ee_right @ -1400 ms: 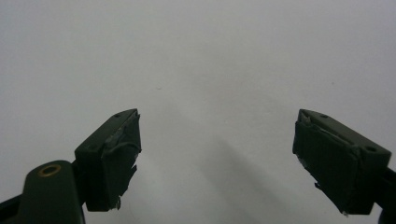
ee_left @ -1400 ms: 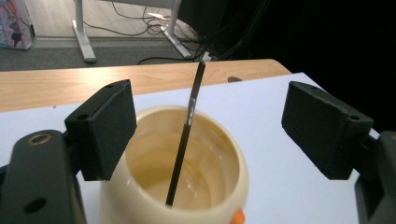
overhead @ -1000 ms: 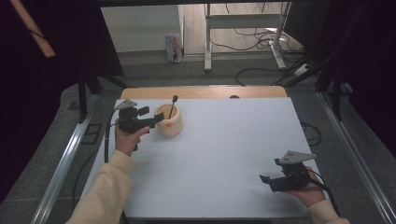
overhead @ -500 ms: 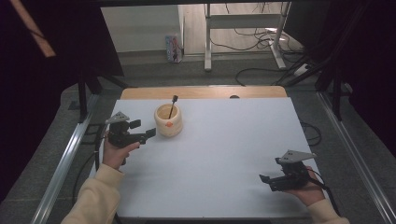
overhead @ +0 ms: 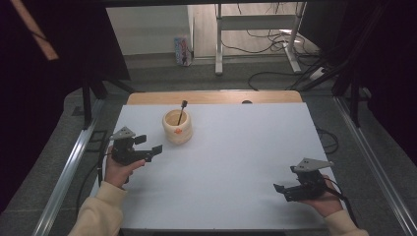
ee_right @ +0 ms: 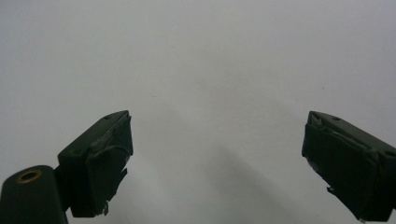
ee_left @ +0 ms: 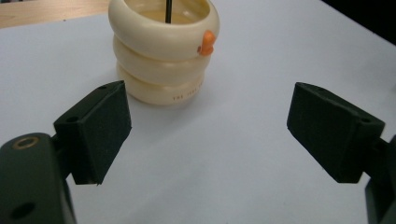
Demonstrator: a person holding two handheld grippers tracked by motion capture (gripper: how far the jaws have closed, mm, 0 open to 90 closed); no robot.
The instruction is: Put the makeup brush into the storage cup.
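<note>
Two black grippers are in our hands, and both hold nothing. We keep the left gripper (overhead: 150, 149) just beside the cream ribbed cup made of three stacked rings (overhead: 177, 127), on its near left, jaws spread wide and aimed at it, probably to leave room around its broad body. Our right gripper (overhead: 282, 189) rests well apart from the cup, low over the white table sheet (overhead: 236, 162); its jaws have just been opening and stand wide with only bare sheet between them. That cup stands upright toward the far left of the sheet, a thin dark stick (overhead: 181, 110) leaning out of it. An orange knob (ee_left: 206, 43) sits on its rim. Inside, the stick's lower end is hidden, and the small print near the cup's base (ee_left: 186, 95) is too small to read.
</note>
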